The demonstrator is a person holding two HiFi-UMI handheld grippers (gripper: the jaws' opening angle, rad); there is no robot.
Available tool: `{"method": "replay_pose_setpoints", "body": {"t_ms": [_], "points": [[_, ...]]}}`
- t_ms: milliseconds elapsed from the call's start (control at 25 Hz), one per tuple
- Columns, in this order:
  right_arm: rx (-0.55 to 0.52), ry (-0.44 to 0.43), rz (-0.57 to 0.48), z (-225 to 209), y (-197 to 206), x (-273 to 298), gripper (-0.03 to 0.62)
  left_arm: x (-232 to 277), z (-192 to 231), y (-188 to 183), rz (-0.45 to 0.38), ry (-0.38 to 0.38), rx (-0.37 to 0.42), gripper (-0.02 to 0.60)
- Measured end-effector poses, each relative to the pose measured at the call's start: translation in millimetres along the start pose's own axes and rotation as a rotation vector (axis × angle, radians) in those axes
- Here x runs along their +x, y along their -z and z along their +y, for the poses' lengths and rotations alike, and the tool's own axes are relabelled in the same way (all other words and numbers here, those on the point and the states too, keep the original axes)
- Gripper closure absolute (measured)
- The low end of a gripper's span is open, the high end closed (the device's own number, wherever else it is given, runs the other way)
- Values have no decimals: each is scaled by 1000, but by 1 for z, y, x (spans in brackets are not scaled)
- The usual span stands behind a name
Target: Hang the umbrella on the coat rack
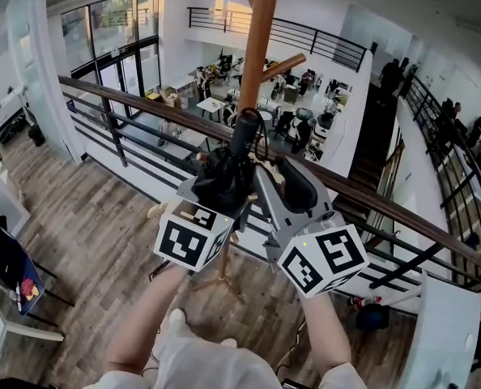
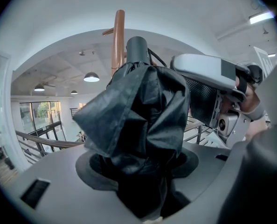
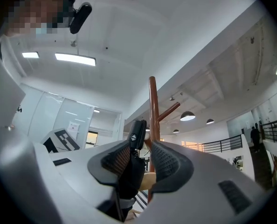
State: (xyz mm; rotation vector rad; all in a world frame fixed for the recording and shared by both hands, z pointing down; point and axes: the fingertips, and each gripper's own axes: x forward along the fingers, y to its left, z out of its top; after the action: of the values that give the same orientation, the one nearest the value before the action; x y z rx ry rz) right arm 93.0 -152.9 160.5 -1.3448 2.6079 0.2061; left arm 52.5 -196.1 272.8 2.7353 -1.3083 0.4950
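Observation:
A folded black umbrella (image 1: pixel 223 178) stands upright in front of the wooden coat rack pole (image 1: pixel 259 39), its handle (image 1: pixel 245 132) just below a slanted peg (image 1: pixel 283 66). My left gripper (image 1: pixel 210 194) is shut on the bunched canopy (image 2: pixel 138 111), which fills its jaws (image 2: pixel 138 171). My right gripper (image 1: pixel 294 183) sits to the umbrella's right. In the right gripper view its jaws (image 3: pixel 142 149) stand open around the umbrella's handle (image 3: pixel 137 135); the handle lies against the left pad, with a gap to the right pad. The pole (image 3: pixel 153 106) rises right behind.
A wooden-topped railing (image 1: pixel 143 108) runs across behind the rack, with an open lower hall beyond it. The rack's feet (image 1: pixel 221 279) stand on the wood floor by my legs. A chair with dark clothing (image 1: pixel 6 259) is at the left.

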Motion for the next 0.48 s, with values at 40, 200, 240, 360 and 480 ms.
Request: {"method": "replay_pose_setpoints", "body": {"t_ms": [40, 200, 240, 360, 480], "points": [[-2, 13, -2, -3, -1, 2, 448, 0, 0, 0, -1, 1, 0, 304], [-6, 30, -1, -9, -4, 11, 448, 2, 4, -3, -5, 5, 3, 302], [-10, 30, 2, -9, -4, 13, 448, 2, 4, -3, -5, 6, 3, 304], [-26, 55, 12, -11, -4, 17, 448, 1, 4, -2, -8, 9, 1, 304], [-19, 87, 26, -16, -1, 16, 450, 1, 2, 0, -13, 14, -2, 304]]}}
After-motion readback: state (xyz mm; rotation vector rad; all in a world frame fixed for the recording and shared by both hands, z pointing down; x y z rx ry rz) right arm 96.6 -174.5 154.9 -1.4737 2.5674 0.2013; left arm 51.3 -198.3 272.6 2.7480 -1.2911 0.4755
